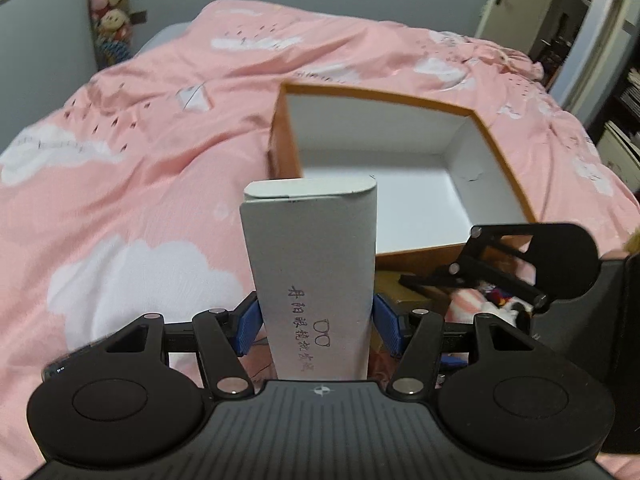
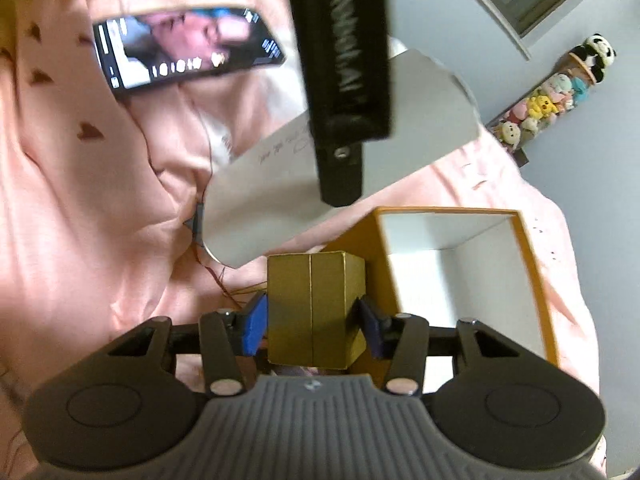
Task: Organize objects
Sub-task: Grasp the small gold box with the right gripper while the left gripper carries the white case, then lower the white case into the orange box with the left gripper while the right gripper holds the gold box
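So both tongs are loaded: left tongs pinch a tall grey cardboard carton, right tongs clamp a small gold box, both above the pink bed, presumably headed for the open orange box.

Both wrist cameras sit close behind their own fingers, angled down at the pink bed; the left faces the far wall, and both views share the open orange box
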`<state>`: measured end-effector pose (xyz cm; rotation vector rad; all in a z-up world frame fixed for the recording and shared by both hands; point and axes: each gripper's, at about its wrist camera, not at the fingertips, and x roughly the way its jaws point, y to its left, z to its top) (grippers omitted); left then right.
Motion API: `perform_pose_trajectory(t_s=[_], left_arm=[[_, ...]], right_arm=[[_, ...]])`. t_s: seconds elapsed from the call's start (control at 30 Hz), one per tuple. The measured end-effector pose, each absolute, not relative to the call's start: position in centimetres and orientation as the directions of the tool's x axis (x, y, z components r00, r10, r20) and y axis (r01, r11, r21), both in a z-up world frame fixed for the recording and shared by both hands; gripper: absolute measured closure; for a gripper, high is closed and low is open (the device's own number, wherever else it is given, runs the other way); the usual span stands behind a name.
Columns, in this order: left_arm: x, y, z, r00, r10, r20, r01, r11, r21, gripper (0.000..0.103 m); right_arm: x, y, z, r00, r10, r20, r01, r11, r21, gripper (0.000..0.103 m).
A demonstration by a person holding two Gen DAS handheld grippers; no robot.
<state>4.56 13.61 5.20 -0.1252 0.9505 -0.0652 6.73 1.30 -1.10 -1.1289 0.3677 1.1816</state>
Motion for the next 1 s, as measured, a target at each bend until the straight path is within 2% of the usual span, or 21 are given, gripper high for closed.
perform_pose_trajectory(t_s=[0.37, 0.53, 0.77, 1.0], left_arm=[[5.9, 10.8, 10.4, 0.649, -0.145, -0.747, 0.122, 0.989, -0.086, 0.035], [8.2, 9.4, 11.7, 0.66, -0.17, -0.731, 0.178, 0.982, -0.068, 0.035], [12.4, 8.3, 11.0, 0.637, -0.158, -0.755, 0.2, 0.979, -0.037, 0.035], [16.4, 8.0, 7.5, 0.548, -0.139, -0.825, 0.204, 0.979, -0.029, 0.035]], right_arm=[[4.3, -4.5, 4.3, 0.502, 0.566, -0.654, -0.813, 0.052, -0.579, 0.052], [7.1, -5.1, 4.6, 0.565, 0.551, -0.614, -0.783, 0.123, -0.61, 0.052], [10.4, -5.3, 4.1, 0.605, 0.515, -0.607, -0.771, 0.191, -0.607, 0.052], [14.6, -4.4, 1.0, 0.586, 0.459, -0.667, -0.804, 0.226, -0.551, 0.052]])
